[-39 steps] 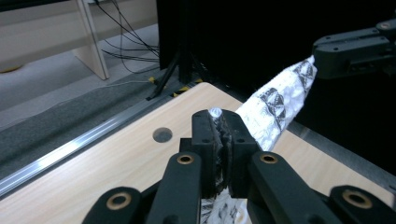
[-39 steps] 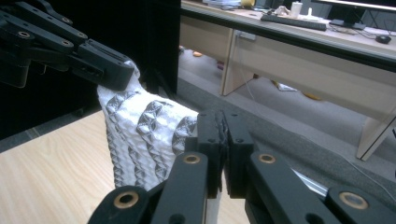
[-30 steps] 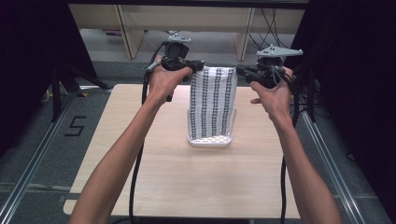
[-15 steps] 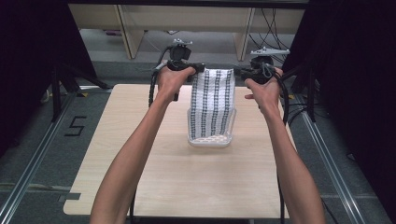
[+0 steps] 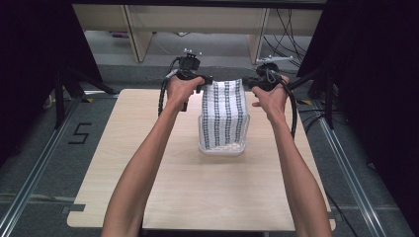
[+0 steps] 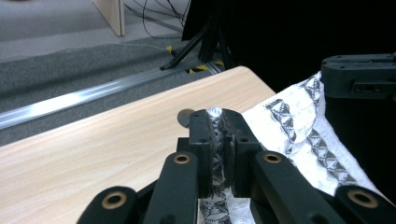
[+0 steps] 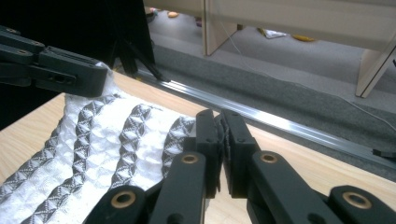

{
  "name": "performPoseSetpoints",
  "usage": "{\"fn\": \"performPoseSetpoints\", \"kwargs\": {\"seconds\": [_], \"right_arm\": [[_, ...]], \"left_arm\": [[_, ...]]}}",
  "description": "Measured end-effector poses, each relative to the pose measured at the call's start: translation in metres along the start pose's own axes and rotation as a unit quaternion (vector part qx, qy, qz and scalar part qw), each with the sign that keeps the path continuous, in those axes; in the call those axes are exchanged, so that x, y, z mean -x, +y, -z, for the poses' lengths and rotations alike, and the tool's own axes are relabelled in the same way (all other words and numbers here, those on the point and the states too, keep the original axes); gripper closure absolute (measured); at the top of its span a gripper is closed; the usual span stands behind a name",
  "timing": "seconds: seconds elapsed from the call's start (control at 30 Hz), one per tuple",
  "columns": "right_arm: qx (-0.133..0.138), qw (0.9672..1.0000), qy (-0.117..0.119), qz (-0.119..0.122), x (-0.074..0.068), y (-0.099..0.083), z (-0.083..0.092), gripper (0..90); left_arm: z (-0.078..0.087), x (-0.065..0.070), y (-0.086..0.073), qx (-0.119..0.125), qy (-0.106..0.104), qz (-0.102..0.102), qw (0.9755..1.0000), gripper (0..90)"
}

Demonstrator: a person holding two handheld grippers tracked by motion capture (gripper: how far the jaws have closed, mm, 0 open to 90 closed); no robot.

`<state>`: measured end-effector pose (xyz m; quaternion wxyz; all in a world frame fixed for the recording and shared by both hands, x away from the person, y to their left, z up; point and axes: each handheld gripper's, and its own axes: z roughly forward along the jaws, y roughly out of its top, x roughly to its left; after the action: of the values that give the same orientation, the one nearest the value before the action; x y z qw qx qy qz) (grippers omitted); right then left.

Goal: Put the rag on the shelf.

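both grippers have sunk toward the light wooden table [image 5: 148,148] since a second ago. the left gripper [image 6: 215,122] and right gripper [image 7: 223,122] each pinch a top corner of the white grey-striped quilted cloth [image 5: 225,116], which hangs into the clear plastic basket [image 5: 222,148] mid-table.

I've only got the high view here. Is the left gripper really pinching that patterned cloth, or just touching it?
Observer: Pinching. In the left gripper view, the left gripper has its jaws shut on a bunched fold of the patterned cloth.
Operator: And the right one?
Observer: In the right gripper view, the right gripper is shut as well, and the cloth's edge runs in at its jaws.
Operator: What is the pattern, up close?
Observer: Grey stripes made of small triangles, on a white quilted weave.
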<state>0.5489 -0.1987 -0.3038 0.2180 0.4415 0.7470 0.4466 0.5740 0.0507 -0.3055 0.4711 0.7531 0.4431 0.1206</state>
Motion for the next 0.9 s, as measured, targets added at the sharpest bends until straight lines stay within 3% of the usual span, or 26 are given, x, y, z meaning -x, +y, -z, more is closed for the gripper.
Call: {"fn": "performPoseSetpoints", "kwargs": {"seconds": [0.23,0.27,0.3,0.33,0.57,0.63,0.67,0.9], "right_arm": [[-0.018,0.9998,-0.007,-0.007,0.004,-0.009,-0.009,85.2],[-0.024,0.9996,-0.009,-0.012,0.005,-0.012,-0.011,83.5],[-0.024,0.9996,-0.009,-0.012,0.005,-0.012,-0.011,83.5],[-0.031,0.9992,-0.016,-0.021,0.008,-0.016,-0.013,75.9],[-0.042,0.9981,-0.022,-0.039,0.013,-0.019,-0.016,61.3],[-0.041,0.9986,-0.021,-0.027,0.017,-0.019,-0.015,60.3],[-0.043,0.9982,-0.017,-0.039,0.017,-0.02,-0.014,58.6],[-0.042,0.9983,-0.016,-0.036,0.018,-0.021,-0.008,56.5]], "left_arm": [[-0.006,-0.001,-0.004,-0.015,0.008,-0.003,0.9999,66.6],[-0.008,-0.001,-0.006,-0.03,0.004,0.0,0.9995,59.5],[-0.008,-0.001,-0.006,-0.03,0.004,0.0,0.9995,55.7],[-0.009,-0.001,-0.008,-0.033,0.009,0.0,0.9994,54.6],[-0.005,-0.001,-0.01,-0.028,0.012,-0.002,0.9995,55.0],[-0.001,-0.001,-0.009,-0.026,0.011,-0.004,0.9996,55.0],[0.003,0.0,-0.008,-0.023,0.011,-0.005,0.9997,54.6],[0.013,0.0,-0.007,-0.021,0.01,-0.007,0.9997,53.0]]}}
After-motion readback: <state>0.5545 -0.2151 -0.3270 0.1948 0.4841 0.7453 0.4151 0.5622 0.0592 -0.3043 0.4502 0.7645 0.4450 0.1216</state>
